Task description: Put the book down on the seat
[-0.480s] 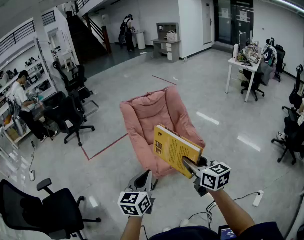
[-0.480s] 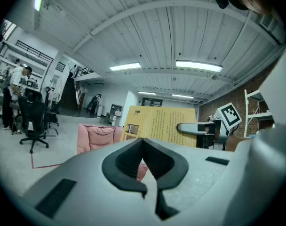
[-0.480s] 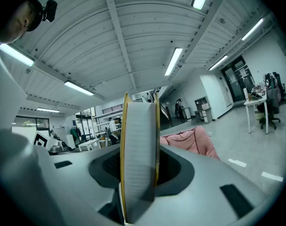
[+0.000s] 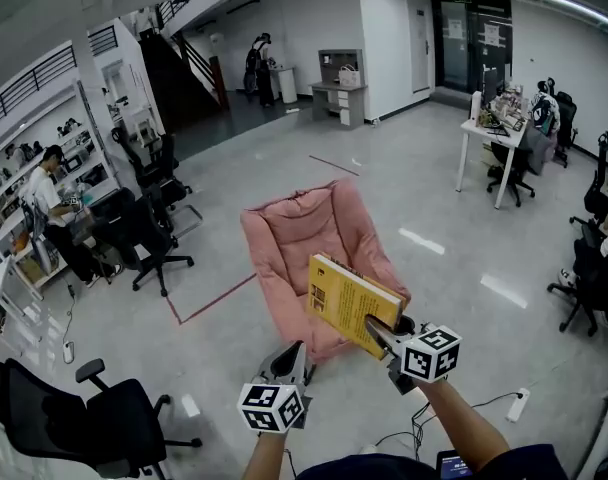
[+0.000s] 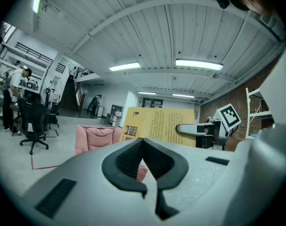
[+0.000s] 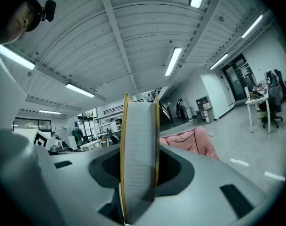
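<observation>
A yellow book hangs tilted in the air over the front edge of the pink seat, and my right gripper is shut on its near lower corner. In the right gripper view the book's page edge stands upright between the jaws, with the pink seat beyond it. My left gripper is lower left of the book, in front of the seat, its jaws shut and empty. In the left gripper view the book and the pink seat lie ahead.
Black office chairs stand to the left of the seat, another is near my left side. A white desk with chairs is at the far right. A person sits at the left shelves. Red tape marks the floor.
The view has shifted slightly; the book and both grippers stay where they were relative to the seat.
</observation>
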A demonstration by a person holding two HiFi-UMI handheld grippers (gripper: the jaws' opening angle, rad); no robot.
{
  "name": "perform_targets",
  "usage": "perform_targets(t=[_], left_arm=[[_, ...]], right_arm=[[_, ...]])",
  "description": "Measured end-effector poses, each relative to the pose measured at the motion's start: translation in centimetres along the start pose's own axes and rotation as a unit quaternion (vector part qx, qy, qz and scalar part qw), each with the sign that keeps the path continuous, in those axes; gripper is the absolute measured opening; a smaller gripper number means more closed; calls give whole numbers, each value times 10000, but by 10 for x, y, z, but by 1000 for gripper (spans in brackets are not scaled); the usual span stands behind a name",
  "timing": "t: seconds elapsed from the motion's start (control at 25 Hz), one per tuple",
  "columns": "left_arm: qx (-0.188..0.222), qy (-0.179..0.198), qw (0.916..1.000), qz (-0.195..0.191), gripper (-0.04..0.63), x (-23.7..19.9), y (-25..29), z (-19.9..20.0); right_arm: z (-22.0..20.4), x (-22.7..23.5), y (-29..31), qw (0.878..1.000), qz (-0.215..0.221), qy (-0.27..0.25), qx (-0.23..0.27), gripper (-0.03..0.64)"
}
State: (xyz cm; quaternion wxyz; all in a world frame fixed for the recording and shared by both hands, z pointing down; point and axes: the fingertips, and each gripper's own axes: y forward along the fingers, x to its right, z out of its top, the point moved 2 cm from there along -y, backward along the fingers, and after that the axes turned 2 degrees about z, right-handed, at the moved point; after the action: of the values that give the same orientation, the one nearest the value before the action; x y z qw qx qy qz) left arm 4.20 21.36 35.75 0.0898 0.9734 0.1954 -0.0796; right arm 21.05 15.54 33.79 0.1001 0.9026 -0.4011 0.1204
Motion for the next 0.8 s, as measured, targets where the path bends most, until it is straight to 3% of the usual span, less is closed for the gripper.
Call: perform_targets(t=[0.8], left_arm=[[-13,11,9994,353,5,23,39,-9]], right_arm=[[7,52,1,9988,456,190,23,152]])
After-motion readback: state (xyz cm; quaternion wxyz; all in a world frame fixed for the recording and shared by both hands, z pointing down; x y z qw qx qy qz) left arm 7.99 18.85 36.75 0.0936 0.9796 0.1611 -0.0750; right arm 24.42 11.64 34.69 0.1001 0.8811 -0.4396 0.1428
